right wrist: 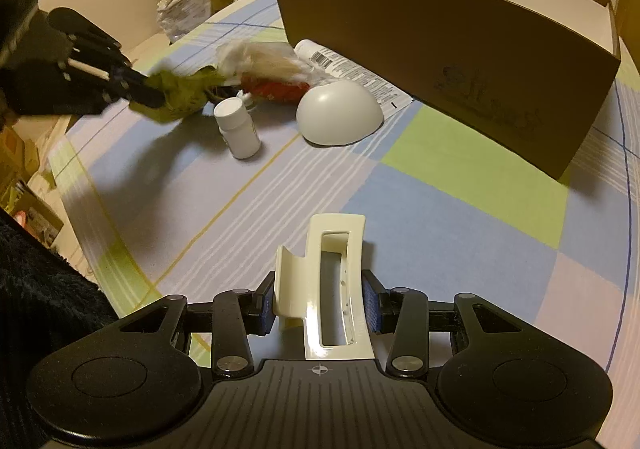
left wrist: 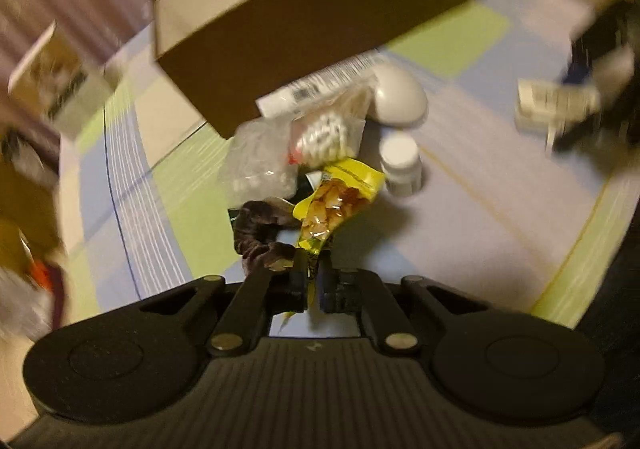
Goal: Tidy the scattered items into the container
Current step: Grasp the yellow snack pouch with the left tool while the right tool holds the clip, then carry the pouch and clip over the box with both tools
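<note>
My left gripper (left wrist: 312,281) is shut on the bottom edge of a yellow snack packet (left wrist: 340,201) and holds it over the pile of items; it also shows in the right wrist view (right wrist: 148,93) with the packet (right wrist: 180,93). My right gripper (right wrist: 320,305) is shut on a cream plastic hair claw clip (right wrist: 332,281) above the cloth; it shows blurred in the left wrist view (left wrist: 560,109). The brown cardboard box (right wrist: 460,61), open on top, stands behind the pile and also shows in the left wrist view (left wrist: 300,21).
On the checked cloth (right wrist: 440,201) lie a white pill bottle (right wrist: 236,125), a white dome (right wrist: 340,113), a white tube with a barcode (right wrist: 348,69), a clear bag with white pieces (left wrist: 256,165), a red-and-white packet (right wrist: 272,89) and a dark scrunchie (left wrist: 260,233). Boxes stand beyond the table.
</note>
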Tool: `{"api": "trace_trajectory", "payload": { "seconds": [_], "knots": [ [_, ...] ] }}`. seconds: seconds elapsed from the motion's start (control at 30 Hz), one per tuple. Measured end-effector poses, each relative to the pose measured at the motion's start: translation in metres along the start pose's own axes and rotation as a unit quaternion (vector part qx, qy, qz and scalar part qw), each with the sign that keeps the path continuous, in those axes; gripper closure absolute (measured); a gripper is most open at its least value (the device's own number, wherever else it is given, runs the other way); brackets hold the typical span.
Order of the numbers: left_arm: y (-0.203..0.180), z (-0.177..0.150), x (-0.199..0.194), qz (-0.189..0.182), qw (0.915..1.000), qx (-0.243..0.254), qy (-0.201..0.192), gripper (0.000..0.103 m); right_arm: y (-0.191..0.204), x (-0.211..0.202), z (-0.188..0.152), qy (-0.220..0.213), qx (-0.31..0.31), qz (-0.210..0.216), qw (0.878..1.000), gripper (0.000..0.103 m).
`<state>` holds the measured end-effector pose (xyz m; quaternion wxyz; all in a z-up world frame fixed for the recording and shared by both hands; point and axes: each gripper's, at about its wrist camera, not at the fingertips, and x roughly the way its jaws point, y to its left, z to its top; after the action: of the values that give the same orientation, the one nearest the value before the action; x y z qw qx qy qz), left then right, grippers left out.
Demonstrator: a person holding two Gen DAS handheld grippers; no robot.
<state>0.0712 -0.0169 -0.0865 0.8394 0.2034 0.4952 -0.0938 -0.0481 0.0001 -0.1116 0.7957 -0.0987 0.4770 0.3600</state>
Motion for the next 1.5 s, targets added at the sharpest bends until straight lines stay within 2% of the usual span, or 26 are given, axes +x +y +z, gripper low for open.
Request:
{"api": "trace_trajectory", "payload": {
  "seconds": [0.07, 0.17, 0.37, 0.67, 0.97, 1.23, 1.5],
  "knots": [
    [0.016, 0.002, -0.006, -0.030, 0.9985, -0.047, -0.004, 0.103, -0.001, 0.000, 0.000, -0.002, 0.005, 0.000, 1.000, 0.058],
    [0.037, 0.002, -0.016, -0.086, 0.9885, -0.123, -0.012, 0.103, 0.000, 0.000, 0.000, -0.003, 0.009, -0.003, 1.000, 0.058],
    [0.045, 0.003, -0.027, -0.123, 0.9770, -0.172, -0.026, 0.103, 0.002, -0.003, 0.002, 0.003, 0.030, -0.017, 0.999, 0.059],
    [0.049, 0.013, -0.044, -0.133, 0.9746, -0.172, -0.056, 0.103, -0.007, -0.031, 0.011, -0.019, 0.072, -0.042, 0.996, 0.059],
    [0.056, 0.035, -0.059, -0.140, 0.9731, -0.157, -0.095, 0.103, -0.011, -0.054, 0.039, -0.036, 0.100, -0.074, 0.992, 0.059],
    [0.062, 0.057, -0.064, -0.149, 0.9700, -0.140, -0.131, 0.103, -0.009, -0.064, 0.060, -0.038, 0.102, -0.106, 0.988, 0.059],
    [0.066, 0.084, -0.062, -0.160, 0.9658, -0.123, -0.163, 0.103, -0.007, -0.080, 0.085, -0.072, 0.098, -0.115, 0.986, 0.059]
  ]
}}
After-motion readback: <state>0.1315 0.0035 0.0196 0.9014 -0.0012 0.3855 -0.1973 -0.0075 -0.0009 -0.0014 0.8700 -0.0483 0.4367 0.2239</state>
